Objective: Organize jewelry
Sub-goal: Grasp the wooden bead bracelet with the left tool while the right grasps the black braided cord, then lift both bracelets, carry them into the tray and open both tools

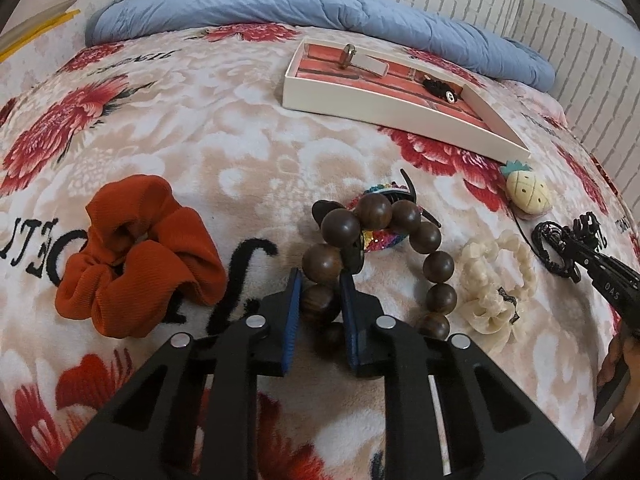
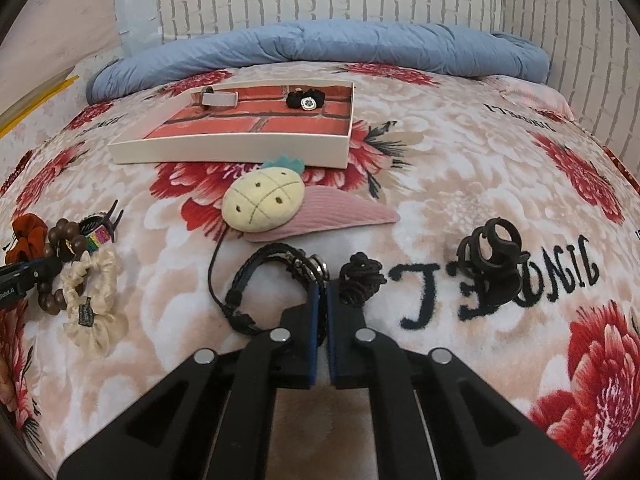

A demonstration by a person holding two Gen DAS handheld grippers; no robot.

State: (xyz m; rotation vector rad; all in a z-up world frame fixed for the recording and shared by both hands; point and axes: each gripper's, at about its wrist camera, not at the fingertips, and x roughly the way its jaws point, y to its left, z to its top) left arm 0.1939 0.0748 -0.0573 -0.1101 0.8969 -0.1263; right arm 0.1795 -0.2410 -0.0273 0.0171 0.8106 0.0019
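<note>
Dark brown wooden-bead bracelet [image 1: 376, 264]: hard, round, slippery; your left gripper [image 1: 320, 296] jaws pinch one bead. Black braided leather bracelet [image 2: 276, 280]: limp; your right gripper [image 2: 323, 300] jaws clamp its band.

Beside a white shallow cardboard box [image 2: 224, 154] lined with red brick print: beige plush blanket [image 2: 460, 168] with red flowers, yellow-and-teal felt pineapple clip [image 2: 262, 198], rust-orange fabric scrunchie [image 1: 132, 256], dark brown wooden bead bracelet [image 1: 376, 248], cream satin scrunchie [image 1: 494, 280].

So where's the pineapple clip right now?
In the right wrist view the pineapple clip lies on the blanket, just in front of the tray.
</note>
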